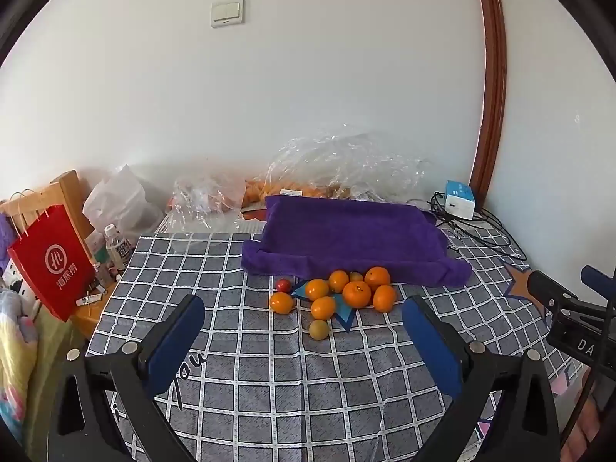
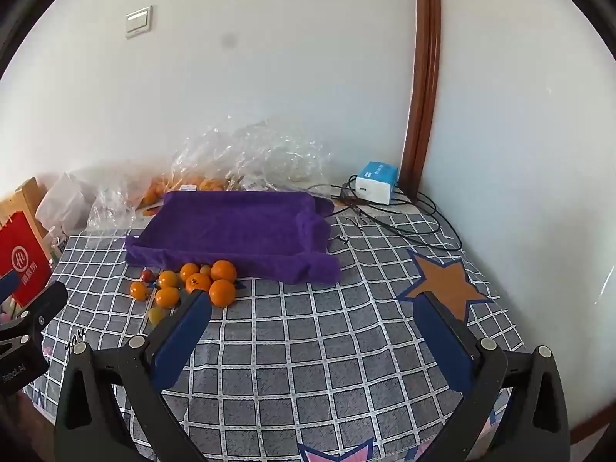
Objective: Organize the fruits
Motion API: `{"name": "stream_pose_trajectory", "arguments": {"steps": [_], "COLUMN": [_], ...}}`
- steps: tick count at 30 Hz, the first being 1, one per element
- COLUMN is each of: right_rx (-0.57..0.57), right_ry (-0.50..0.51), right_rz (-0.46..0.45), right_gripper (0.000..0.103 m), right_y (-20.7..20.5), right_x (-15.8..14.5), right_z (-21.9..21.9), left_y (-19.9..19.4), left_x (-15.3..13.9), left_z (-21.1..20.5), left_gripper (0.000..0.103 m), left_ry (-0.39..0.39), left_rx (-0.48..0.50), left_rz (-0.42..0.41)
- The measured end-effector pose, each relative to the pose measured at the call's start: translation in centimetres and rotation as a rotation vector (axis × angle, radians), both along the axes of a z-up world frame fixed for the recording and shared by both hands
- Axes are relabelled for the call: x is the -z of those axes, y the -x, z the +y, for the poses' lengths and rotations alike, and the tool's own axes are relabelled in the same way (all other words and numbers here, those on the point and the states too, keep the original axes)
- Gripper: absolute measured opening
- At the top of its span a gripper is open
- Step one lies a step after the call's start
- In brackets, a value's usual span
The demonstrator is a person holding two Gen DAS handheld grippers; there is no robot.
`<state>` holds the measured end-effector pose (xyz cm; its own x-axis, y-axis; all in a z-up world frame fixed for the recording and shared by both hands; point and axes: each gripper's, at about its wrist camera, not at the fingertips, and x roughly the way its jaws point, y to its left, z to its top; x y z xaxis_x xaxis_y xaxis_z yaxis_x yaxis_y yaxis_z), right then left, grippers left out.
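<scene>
A cluster of oranges [image 1: 346, 292] lies on the grey checked cloth [image 1: 269, 385] that covers the counter, right against the near edge of a purple towel [image 1: 346, 235] spread flat behind it. In the left wrist view seven orange fruits sit bunched together, most of them touching; a small red fruit [image 1: 283, 285] sits at the cluster's far left, just beside the towel's edge, and a yellow-green fruit [image 1: 319, 329] lies alone at the near side, close to the bunch.

The left hand-held gripper [image 1: 304, 325] stands with its jaws spread wide and nothing between the blue pads; the fruits lie ahead of it, roughly centred between its two fingers and apart from both. The right hand-held gripper [image 2: 312, 308] is likewise wide open and empty. In its view the fruits sit ahead and to the left, with the nearest orange [image 2: 222, 292] just beyond the tip of its left finger [image 2: 184, 331], which overlaps the edge of the bunch in the picture; whether they touch cannot be told.

Behind the towel, crumpled clear plastic bags [image 1: 338, 165] hold more orange fruit against the white wall. A white and blue box [image 1: 460, 200] with black cables [image 1: 481, 231] sits at the far right corner. To the left, off the counter's edge, stand a red paper bag [image 1: 54, 261] and a small bottle [image 1: 117, 246]
</scene>
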<state>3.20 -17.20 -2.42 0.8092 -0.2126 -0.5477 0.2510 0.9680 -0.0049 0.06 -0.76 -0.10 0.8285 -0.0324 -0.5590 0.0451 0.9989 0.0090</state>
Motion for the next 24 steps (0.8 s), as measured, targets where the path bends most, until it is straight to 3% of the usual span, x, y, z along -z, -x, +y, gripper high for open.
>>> {"name": "stream_pose_trajectory", "arguments": {"steps": [24], "right_rx": [-0.017], "right_ry": [0.010], "right_rz": [-0.018], "right_gripper": [0.103], "right_y": [0.28], "right_x": [-0.31], "right_z": [0.65], "left_y": [0.38], "left_x": [0.40], "left_z": [0.57], "left_gripper": [0.103], "left_ry": [-0.001], "left_rx": [-0.032], "left_rz": [-0.015]}}
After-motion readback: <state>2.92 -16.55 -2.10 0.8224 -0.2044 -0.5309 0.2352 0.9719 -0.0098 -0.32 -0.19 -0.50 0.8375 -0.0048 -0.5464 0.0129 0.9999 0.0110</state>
